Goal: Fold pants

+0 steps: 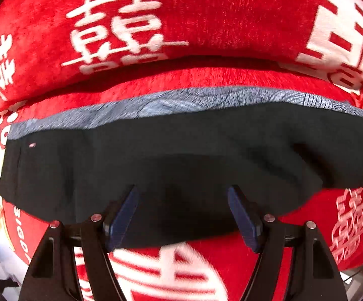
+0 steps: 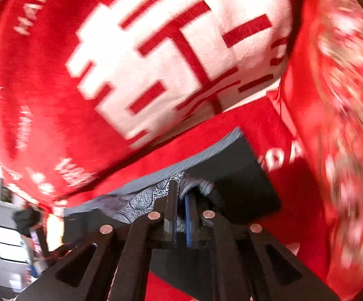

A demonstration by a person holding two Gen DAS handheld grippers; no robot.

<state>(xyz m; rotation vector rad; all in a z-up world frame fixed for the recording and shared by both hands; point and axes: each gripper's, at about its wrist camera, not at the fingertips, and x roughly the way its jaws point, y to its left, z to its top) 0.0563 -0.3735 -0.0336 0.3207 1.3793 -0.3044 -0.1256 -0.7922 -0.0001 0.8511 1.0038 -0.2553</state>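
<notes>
The black pants [image 1: 171,150] lie spread across a red blanket [image 1: 206,25] printed with white characters, a grey patterned band [image 1: 181,100] running along their far edge. The left tool [image 1: 182,198] hangs over the near edge of the pants with its 2 fingers apart and nothing between them. The right tool [image 2: 180,195] is nearly closed, pinching a fold of the grey patterned cloth.

left hand-held gripper [image 1: 182,202]: points straight down, blue pads well apart, nothing pinched between them | right hand-held gripper [image 2: 180,200]: angled downward, jaws nearly together, apparently clamping a fold of grey patterned cloth, though blur makes the contact uncertain
</notes>
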